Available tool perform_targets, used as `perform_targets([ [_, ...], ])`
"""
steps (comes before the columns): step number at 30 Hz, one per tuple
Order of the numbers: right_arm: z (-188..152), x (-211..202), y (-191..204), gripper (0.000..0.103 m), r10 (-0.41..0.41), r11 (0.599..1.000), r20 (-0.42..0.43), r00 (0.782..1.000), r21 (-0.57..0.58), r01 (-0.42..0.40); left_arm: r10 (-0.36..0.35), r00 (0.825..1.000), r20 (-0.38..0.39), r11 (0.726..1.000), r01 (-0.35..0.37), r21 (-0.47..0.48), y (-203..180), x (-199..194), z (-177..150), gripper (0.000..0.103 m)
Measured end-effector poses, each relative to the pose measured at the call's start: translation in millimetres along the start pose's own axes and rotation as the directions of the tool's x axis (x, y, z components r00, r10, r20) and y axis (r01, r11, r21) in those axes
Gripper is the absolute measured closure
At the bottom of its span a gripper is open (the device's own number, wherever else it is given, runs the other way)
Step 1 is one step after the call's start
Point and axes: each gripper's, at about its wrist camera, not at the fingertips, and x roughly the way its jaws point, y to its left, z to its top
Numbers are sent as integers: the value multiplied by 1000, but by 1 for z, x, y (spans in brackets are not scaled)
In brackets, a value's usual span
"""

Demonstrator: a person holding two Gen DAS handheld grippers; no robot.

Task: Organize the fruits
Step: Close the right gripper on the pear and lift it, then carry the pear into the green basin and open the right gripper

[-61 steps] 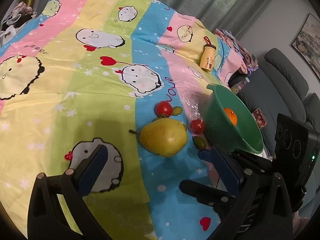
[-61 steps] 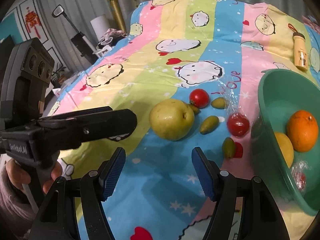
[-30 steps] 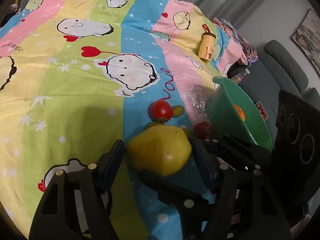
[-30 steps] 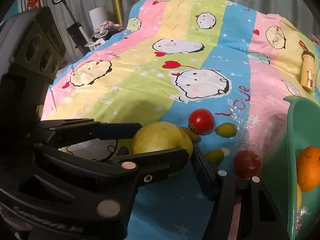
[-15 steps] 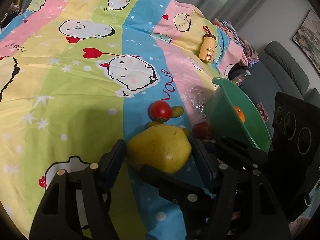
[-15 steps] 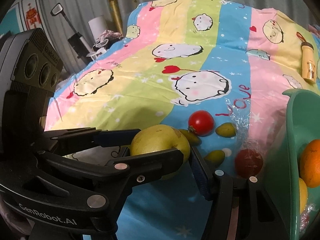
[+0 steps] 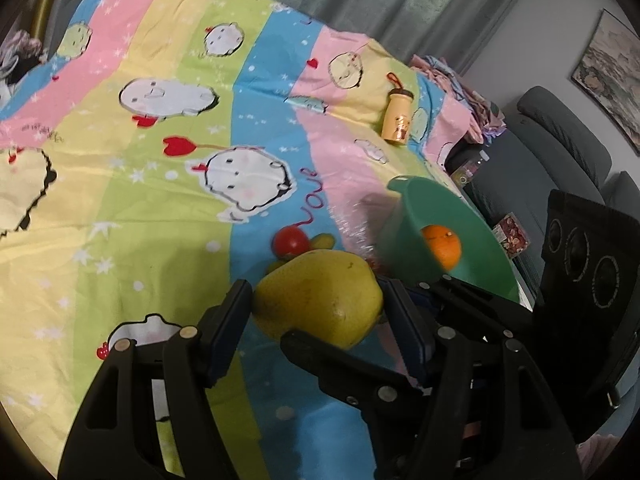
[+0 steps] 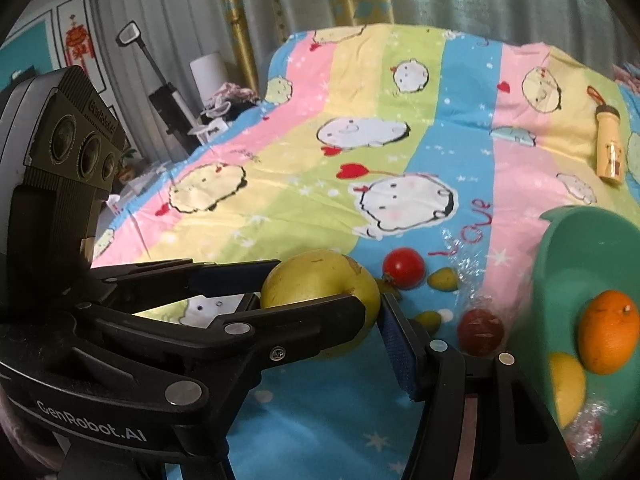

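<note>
We hold a black two-finger tool in each hand, and both clamp the same large yellow-green pear. The left tool [image 7: 316, 312] presses its blue pads on either side of the pear [image 7: 320, 296], which sits above the striped cartoon bedsheet [image 7: 120, 220]. The right tool [image 8: 320, 320] grips it too, crossing the left one. Just beyond lie a red tomato [image 8: 403, 268] and small green olive-like fruits [image 8: 442, 279] on the bed. To the right, a tilted green plastic bowl [image 8: 580, 248] holds an orange [image 8: 608, 332]. Farther off lies a small yellow bottle [image 7: 397, 122].
</note>
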Motion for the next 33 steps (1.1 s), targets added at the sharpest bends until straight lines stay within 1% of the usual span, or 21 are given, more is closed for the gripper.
perform_targets([
  [6, 3, -26, -3, 41, -8, 1000, 53, 999, 2, 8, -2, 1000, 25, 999, 1, 43, -24, -10, 6, 35],
  [15, 1, -62, -15, 41, -39, 999, 131, 991, 30, 35, -20, 999, 39, 993, 16, 115, -63, -13, 14, 35],
  [24, -6, -92, -38, 41, -78, 995, 183, 980, 82, 64, -45, 999, 23, 982, 40, 187, -106, -2, 19, 35],
  [33, -15, -111, -69, 41, -121, 985, 206, 971, 148, 91, -71, 997, -15, 970, 73, 230, -137, 21, 22, 35],
])
